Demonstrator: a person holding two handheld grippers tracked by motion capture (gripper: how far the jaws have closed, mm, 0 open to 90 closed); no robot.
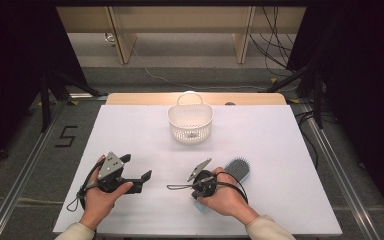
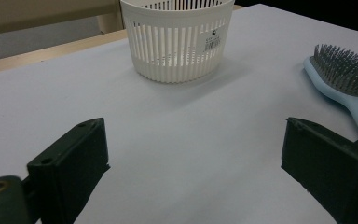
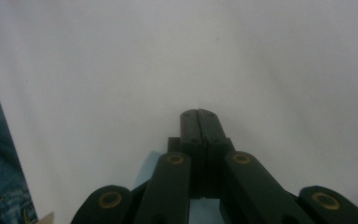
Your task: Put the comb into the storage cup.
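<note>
— Much room on that surface [image 1: 130, 135]?
— Plenty: bare white between the basket [image 1: 190, 123] (back centre) and both hands.
— The hairbrush [image 1: 238, 168]?
— Just beside the right hand-held gripper [image 3: 199, 113], whose jaws are pressed together on nothing. The left hand-held gripper [image 1: 137, 173] is spread wide, holding nothing.

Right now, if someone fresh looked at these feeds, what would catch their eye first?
Probably the white slatted basket standing upright at the far middle of the white table. Next, the light-blue hairbrush lying bristles up beside the right gripper, whose fingers are pressed together. The left gripper rests near the left edge, fingers wide apart.
</note>
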